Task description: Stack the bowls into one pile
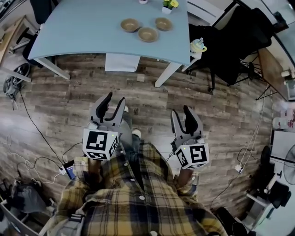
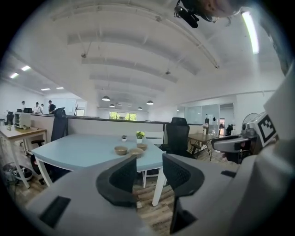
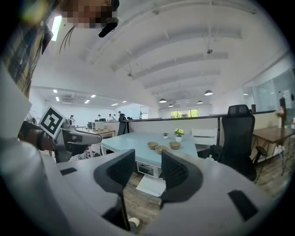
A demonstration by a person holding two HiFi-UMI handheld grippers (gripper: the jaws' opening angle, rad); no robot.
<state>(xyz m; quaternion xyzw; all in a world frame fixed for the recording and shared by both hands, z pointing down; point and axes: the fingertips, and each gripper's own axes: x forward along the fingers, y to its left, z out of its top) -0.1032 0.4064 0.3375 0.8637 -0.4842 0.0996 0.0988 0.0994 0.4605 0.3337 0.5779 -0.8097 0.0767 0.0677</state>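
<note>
Three tan bowls stand apart from one another near the right end of a pale blue table (image 1: 73, 27): one on the left (image 1: 130, 25), one in front (image 1: 148, 34), one on the right (image 1: 163, 23). Both grippers hang over the wooden floor, well short of the table. My left gripper (image 1: 115, 99) is open and holds nothing. My right gripper (image 1: 181, 111) is open too, with nothing between its fingers. The left gripper view shows the bowls (image 2: 136, 152) far off beyond its jaws, and so does the right gripper view (image 3: 161, 149).
A small potted plant (image 1: 169, 5) stands behind the bowls. A white box (image 1: 122, 62) sits under the table. A black office chair (image 1: 230, 46) and a cup on a small stand (image 1: 198, 45) are to the table's right. Cables trail over the floor at left (image 1: 27, 115).
</note>
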